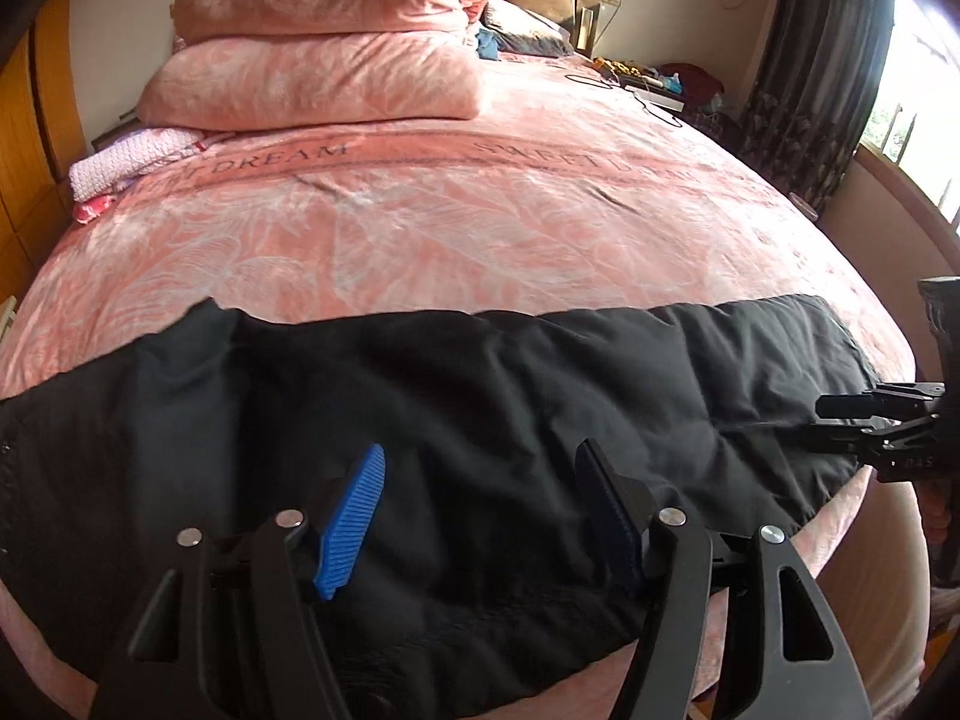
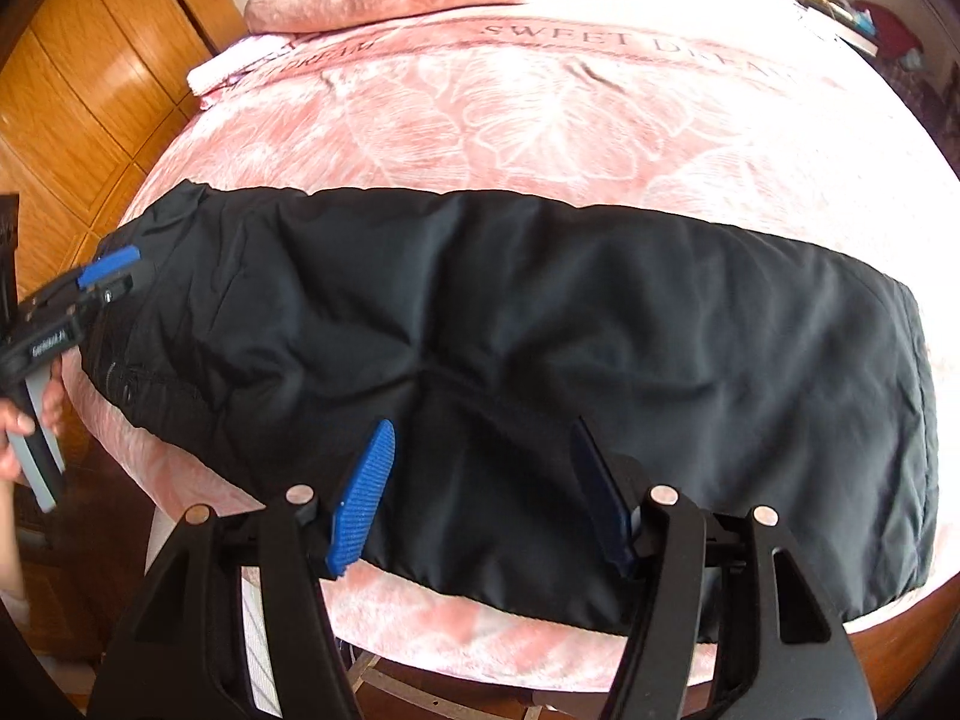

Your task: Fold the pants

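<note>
Pants (image 1: 480,420): your left wrist view cuts off the left end, and gripper arms cover the near hem | Right gripper (image 1: 864,426): you see it edge-on there, jaw gap unreadable | Items by headboard (image 1: 648,75): too small for you to identify | Bedspread lettering (image 2: 630,42): second word washed out

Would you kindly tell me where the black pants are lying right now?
In both wrist views the black pants lie spread sideways along the near edge of the pink bed, under both open grippers, far from the pillows.
</note>
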Tool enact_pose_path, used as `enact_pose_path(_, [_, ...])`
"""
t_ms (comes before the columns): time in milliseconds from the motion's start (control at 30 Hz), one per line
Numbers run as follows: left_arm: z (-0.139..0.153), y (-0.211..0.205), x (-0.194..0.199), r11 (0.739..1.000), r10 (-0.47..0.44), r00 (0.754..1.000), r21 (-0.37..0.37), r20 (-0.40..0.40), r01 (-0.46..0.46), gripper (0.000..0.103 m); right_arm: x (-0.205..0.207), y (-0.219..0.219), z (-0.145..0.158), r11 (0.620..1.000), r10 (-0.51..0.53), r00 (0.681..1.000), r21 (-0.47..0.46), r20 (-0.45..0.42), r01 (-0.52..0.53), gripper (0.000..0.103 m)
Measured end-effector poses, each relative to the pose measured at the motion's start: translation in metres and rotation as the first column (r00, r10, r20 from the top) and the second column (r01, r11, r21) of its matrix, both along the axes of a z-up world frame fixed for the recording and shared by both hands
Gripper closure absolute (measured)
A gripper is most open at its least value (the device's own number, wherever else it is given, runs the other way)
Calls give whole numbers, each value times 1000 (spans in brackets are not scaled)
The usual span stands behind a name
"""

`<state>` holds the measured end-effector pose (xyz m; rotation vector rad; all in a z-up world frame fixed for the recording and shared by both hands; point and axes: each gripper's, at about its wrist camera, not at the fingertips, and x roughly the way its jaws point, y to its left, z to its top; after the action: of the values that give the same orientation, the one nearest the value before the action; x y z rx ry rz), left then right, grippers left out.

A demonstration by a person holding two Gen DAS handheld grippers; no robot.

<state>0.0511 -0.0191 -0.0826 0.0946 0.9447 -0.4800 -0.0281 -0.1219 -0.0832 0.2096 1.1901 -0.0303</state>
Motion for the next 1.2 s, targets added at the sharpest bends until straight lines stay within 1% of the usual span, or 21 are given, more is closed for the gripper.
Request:
enact_pose_path(33, [-9,-12,-4,1000,-11,1000,8,-13,11,36,-2,-6,-3,1000,-18,1000,6,-18,18,42])
enact_pose_path(67, [-21,-21,-5,999,-18,999,32,-30,19,36,-3,-12,-10,999,-34,999,3,-42,34,42])
enact_pose_path(133, [-54,-34,-4,989,-9,997,146,-71,19,35,-3,-19,-30,999,-47,993,-3,-104,47,43])
enact_pose_path(200, [-58,-38,-8,986,-10,999,165,-41,17,35,-3,-20,-35,999,-38,994,4,-103,38,43])
enact_pose_path(233, [-54,-36,-9,987,-8,999,162,-46,15,35,-5,-22,-31,999,-40,994,18,-100,42,43])
enact_pose_path(267, [-49,-34,-10,989,0,999,147,-52,7,35,-8,-26,-25,997,-52,995,54,-88,57,44])
enact_pose_path(333, [-37,-25,-14,994,24,999,107,-44,-19,34,-21,-42,-9,980,-98,995,171,-37,103,45])
enact_pose_path(367, [-31,-22,-17,996,32,999,89,-34,-29,30,-28,-50,-2,969,-127,992,212,-25,129,45])
enact_pose_path(433, [-22,-20,-25,996,45,999,72,-24,-43,26,-43,-65,9,957,-173,984,230,-31,175,44])
enact_pose_path(500, [-18,-23,-34,998,37,999,47,-21,-36,26,-61,-78,15,943,-214,976,252,-36,216,43])
enact_pose_path(567, [-17,-29,-42,999,33,999,39,-22,-32,26,-78,-87,16,921,-236,970,305,-59,242,43])
enact_pose_path(667, [-24,-43,-49,1000,11,999,24,-49,-10,23,-85,-92,9,899,-241,965,352,-100,261,44])
enact_pose_path(767, [-35,-54,-53,999,-1,997,37,-79,4,23,-96,-105,2,889,-261,954,348,-147,297,45])
enact_pose_path(833, [-42,-59,-54,998,0,997,64,-78,5,21,-103,-112,-3,879,-280,945,350,-172,324,45])
enact_pose_path(900, [-47,-61,-53,997,-3,997,76,-79,9,19,-99,-114,-12,861,-309,934,364,-180,355,47])
enact_pose_path(967, [-50,-62,-51,997,1,997,79,-80,6,16,-96,-121,-19,833,-351,920,392,-174,391,52])
enact_pose_path(1033, [-51,-60,-48,998,11,996,70,-89,-4,16,-94,-130,-28,801,-385,902,415,-196,432,58])
enact_pose_path(1067, [-52,-60,-48,998,16,996,66,-90,-10,15,-93,-133,-30,791,-397,894,415,-209,449,68])
enact_pose_path(1100, [-52,-60,-48,998,19,996,65,-90,-13,15,-94,-134,-30,793,-409,889,401,-206,458,83])
enact_pose_path(1167, [-55,-62,-49,997,20,997,76,-81,-14,15,-93,-131,-20,827,-392,907,371,-155,421,91])
enact_pose_path(1200, [-56,-64,-50,996,17,997,86,-74,-11,14,-93,-129,-16,838,-385,913,362,-135,408,93])
